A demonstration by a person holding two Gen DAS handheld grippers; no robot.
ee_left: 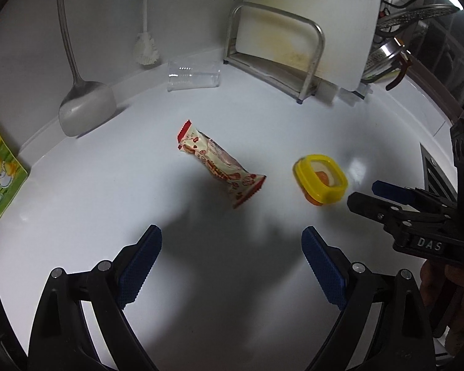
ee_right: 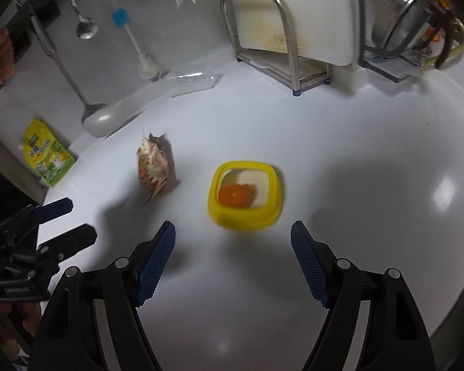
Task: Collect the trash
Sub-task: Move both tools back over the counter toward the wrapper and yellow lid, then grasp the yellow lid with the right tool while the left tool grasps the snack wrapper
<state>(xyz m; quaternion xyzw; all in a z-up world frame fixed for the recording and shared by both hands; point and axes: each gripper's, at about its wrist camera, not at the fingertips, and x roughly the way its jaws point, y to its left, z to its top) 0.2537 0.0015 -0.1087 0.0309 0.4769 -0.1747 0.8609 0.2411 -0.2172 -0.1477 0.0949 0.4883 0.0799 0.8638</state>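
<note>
Your left tongs (ee_left: 232, 266): spread wide, holding nothing.
Your right tongs (ee_right: 232, 259): spread wide, holding nothing.
Wrapper (ee_left: 221, 162): on counter (ee_left: 108, 191), beside yellow container (ee_left: 320, 179).

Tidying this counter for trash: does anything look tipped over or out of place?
Yes. The clear plastic cup lies on its side against the back wall, and a snack wrapper lies loose mid-counter beside the yellow-rimmed container. Nothing looks spilled.
</note>
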